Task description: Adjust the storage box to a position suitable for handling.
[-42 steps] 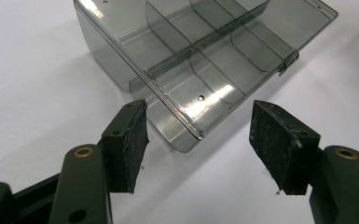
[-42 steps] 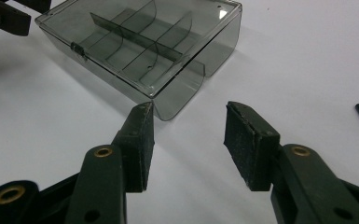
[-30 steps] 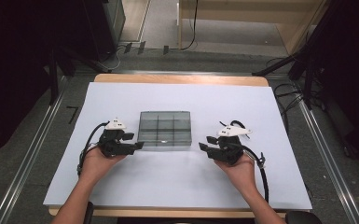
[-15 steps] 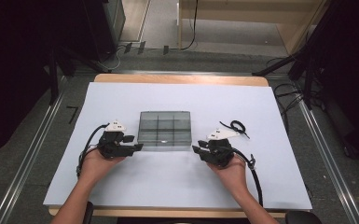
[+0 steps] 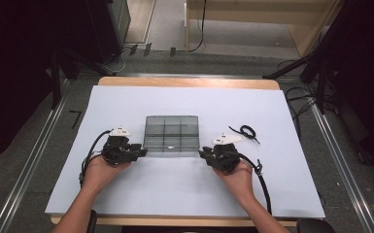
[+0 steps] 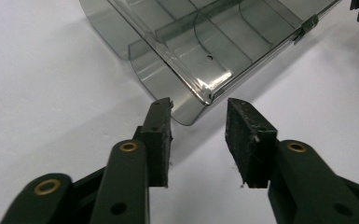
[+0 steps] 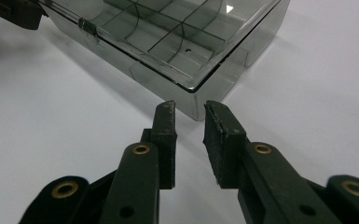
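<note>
A smoky clear compartment box (image 5: 171, 133) lies lid down in the middle of the white sheet. My left gripper (image 5: 142, 152) points at its near left corner. In the left gripper view the jaws (image 6: 199, 108) have just been closing; a gap remains and the box (image 6: 205, 42) corner sits just past the tips, untouched. My right gripper (image 5: 203, 154) points at the near right corner. Its jaws (image 7: 189, 109) have also just been closing to a narrow gap with nothing between them, just short of the box (image 7: 168, 37) corner.
A small black cord loop (image 5: 246, 132) lies on the white sheet (image 5: 184, 189) to the right of the box. The wooden table edge (image 5: 189, 82) runs along the far side. Dark floor and metal rails surround the table.
My right hand has moved left, up to the box's near right corner. Both pairs of jaws stand narrower than before. The left hand has stayed put.
</note>
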The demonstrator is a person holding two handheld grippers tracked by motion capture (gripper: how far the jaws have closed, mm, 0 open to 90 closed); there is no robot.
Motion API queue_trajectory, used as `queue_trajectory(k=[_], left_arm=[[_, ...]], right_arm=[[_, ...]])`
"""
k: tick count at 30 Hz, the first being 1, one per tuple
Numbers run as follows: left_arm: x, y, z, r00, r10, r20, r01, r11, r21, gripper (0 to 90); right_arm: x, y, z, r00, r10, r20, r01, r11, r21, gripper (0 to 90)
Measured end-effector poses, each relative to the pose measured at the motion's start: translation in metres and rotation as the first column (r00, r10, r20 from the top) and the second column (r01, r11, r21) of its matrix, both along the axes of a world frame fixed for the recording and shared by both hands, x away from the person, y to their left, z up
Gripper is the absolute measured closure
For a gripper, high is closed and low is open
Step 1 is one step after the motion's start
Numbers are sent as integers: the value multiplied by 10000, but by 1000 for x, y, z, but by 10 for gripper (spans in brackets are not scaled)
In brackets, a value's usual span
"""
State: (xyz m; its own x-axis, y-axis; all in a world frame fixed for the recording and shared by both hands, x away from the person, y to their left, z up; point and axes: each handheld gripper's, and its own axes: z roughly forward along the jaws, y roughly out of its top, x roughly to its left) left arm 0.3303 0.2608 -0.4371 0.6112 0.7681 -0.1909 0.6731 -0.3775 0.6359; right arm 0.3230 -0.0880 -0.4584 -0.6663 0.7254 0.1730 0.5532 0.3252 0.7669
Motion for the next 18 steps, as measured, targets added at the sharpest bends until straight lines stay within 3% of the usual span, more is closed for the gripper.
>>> queue_trajectory(k=[18], left_arm=[[2,-1,-1,9999,-159,42,159,9999,30,699]], right_arm=[[3,5,-2,9999,116,77,-116,9999,10,782]])
